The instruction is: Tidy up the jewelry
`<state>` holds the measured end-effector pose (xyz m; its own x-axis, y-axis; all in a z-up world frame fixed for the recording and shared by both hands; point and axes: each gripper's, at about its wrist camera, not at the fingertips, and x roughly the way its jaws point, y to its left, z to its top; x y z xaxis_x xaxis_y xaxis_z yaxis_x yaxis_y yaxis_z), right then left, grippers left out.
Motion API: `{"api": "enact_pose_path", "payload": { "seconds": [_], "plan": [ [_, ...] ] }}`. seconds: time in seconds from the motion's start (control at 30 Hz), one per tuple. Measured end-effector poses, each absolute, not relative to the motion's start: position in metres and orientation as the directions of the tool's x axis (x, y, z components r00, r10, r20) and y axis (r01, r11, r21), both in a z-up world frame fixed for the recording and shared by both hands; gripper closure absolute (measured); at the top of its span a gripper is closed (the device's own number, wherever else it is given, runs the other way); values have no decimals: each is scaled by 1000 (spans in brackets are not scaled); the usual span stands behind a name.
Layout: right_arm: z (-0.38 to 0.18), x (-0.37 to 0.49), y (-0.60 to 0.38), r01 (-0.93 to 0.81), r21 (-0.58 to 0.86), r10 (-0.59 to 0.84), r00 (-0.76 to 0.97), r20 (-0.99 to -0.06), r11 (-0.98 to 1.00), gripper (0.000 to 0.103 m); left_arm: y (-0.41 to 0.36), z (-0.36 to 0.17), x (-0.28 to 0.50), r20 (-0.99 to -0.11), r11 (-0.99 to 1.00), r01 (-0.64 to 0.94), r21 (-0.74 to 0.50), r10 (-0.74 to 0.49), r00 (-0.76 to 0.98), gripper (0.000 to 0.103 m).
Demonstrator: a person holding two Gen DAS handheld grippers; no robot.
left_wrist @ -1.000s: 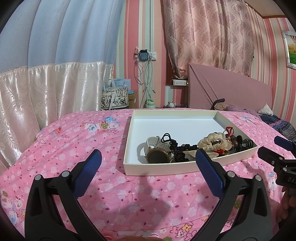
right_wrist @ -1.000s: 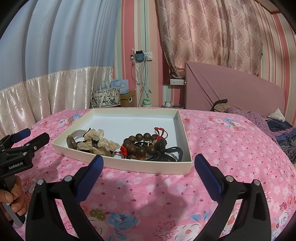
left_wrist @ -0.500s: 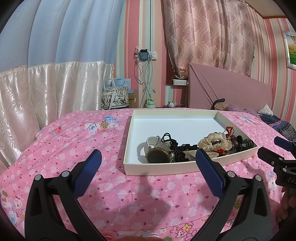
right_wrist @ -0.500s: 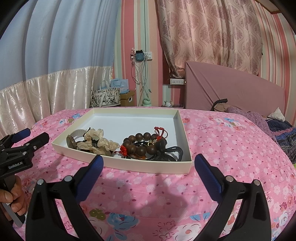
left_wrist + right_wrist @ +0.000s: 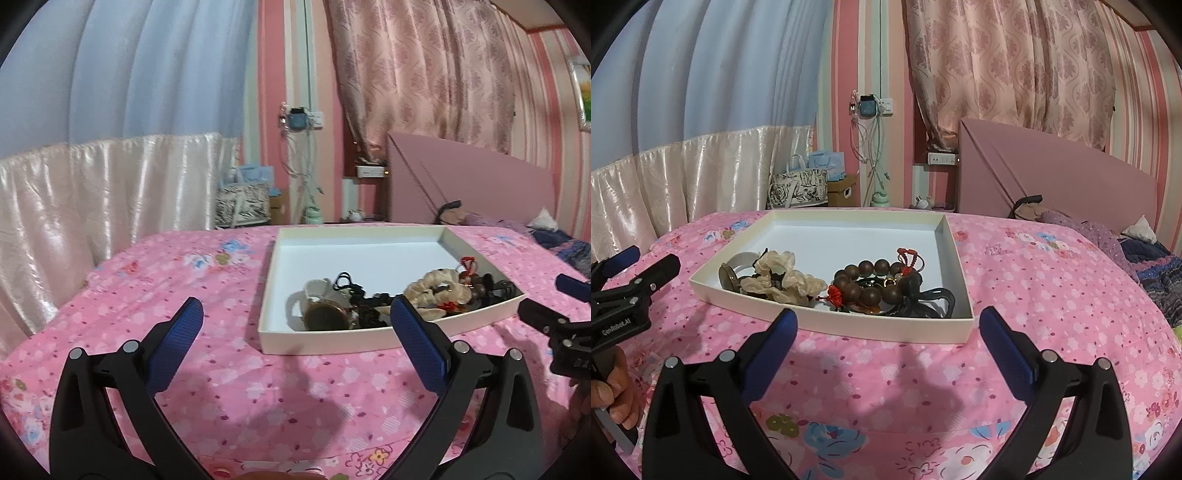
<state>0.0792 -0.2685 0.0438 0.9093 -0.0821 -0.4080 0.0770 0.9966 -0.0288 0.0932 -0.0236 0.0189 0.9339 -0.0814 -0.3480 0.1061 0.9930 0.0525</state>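
A shallow white tray (image 5: 325, 340) (image 5: 886, 330) lies on the pink floral bed. Jewelry is heaped along its near side: a watch with a white strap (image 5: 325, 314) (image 5: 729, 277), a cream scrunchie (image 5: 436, 291) (image 5: 783, 280), a brown bead bracelet with red tassels (image 5: 871, 284) and black cords (image 5: 931, 299) (image 5: 365, 299). My left gripper (image 5: 295, 332) is open and empty, in front of the tray's left corner. My right gripper (image 5: 888, 334) is open and empty, just short of the tray's near wall. Each gripper shows at the edge of the other's view.
The pink bedspread (image 5: 1052, 295) surrounds the tray. A pink headboard (image 5: 1052, 184), curtains, bags (image 5: 798, 190) and a wall socket with cables (image 5: 868, 107) stand behind the bed. Folded dark cloth (image 5: 1160, 273) lies at the far right.
The left gripper has shifted slightly left, so the tray sits a little further right in its view. The right wrist view is almost unchanged. Both grippers stay open.
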Motion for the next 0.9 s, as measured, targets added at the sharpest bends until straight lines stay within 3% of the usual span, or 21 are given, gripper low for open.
{"api": "enact_pose_path", "payload": {
  "seconds": [0.17, 0.73, 0.9],
  "plan": [
    [45, 79, -275, 77, -7, -73, 905, -418, 997, 4, -36, 20, 86, -318, 988, 93, 120, -50, 947, 3],
    [47, 81, -269, 54, 13, -43, 902, -430, 998, 4, -20, 20, 85, -339, 996, -44, 77, 68, 938, 3],
    [49, 79, -270, 46, 26, -31, 907, -419, 999, 4, -33, 19, 85, -335, 987, -46, 152, 95, 937, 3]
  ]
}}
